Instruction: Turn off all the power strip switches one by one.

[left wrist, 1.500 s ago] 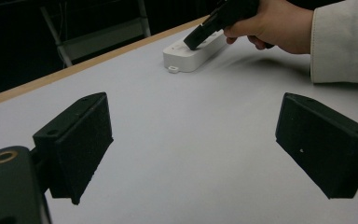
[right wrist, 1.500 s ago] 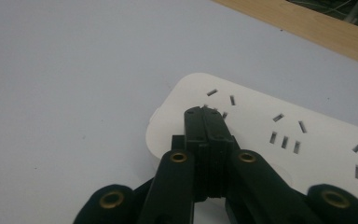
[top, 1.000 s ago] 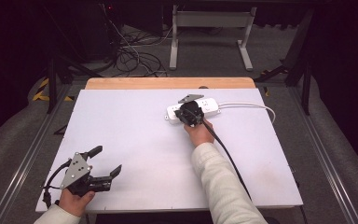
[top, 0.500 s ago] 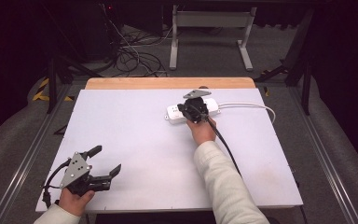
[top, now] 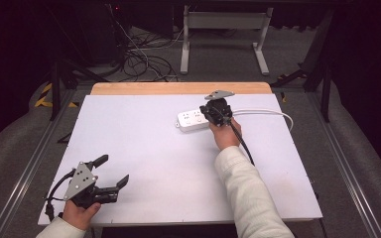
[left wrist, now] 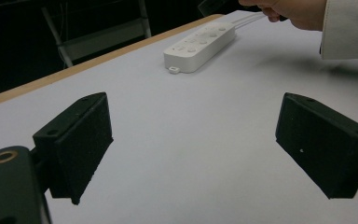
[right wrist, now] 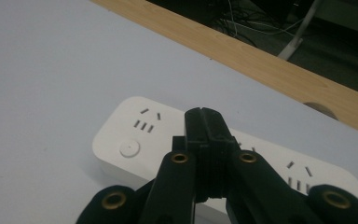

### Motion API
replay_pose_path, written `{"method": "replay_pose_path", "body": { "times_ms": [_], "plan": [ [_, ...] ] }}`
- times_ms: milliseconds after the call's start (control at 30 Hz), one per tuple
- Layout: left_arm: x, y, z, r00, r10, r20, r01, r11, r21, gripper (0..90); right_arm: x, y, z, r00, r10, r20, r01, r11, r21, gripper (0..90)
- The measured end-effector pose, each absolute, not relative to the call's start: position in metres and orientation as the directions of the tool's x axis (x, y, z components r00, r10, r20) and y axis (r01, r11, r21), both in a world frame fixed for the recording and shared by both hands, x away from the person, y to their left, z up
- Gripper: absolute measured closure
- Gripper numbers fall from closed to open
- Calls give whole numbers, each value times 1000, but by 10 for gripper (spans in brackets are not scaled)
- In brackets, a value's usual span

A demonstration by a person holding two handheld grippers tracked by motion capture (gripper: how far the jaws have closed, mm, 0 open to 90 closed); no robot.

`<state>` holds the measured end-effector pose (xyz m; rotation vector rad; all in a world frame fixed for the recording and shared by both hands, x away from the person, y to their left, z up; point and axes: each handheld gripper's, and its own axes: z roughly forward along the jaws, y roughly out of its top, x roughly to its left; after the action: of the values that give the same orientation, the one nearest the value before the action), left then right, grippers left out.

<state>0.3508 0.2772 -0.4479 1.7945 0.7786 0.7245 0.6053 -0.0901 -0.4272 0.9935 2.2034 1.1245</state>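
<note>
A white power strip lies flat on the far middle of the table, its white cord curving off to the right. My right gripper hovers over the strip's right half. In the right gripper view its jaws are pressed together, and this right gripper points down at the power strip between two socket groups, with nothing seen between them. A round button sits at the strip's left end. My left gripper rests open at the near left corner. The left gripper faces the distant power strip.
The white table top has a wooden strip along its far edge. Beyond it the dark floor holds tangled cables and a white metal stand. A sleeved forearm crosses the near right of the table.
My right gripper has shifted a little to the right and farther along the power strip. The left gripper has stayed where it was, still open.
</note>
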Motion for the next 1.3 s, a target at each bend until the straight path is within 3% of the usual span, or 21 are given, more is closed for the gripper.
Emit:
{"method": "replay_pose_path", "body": {
  "times_ms": [567,1300],
  "plan": [
    [351,279,-448,611,783,117,179,-281,943,112,615,-77,-456,-644,760,-85,454,469,757,900],
    [350,278,-448,612,782,118,179,-282,943,112,612,-78,-464,-632,770,-82,437,442,783,900]
  ]
}}
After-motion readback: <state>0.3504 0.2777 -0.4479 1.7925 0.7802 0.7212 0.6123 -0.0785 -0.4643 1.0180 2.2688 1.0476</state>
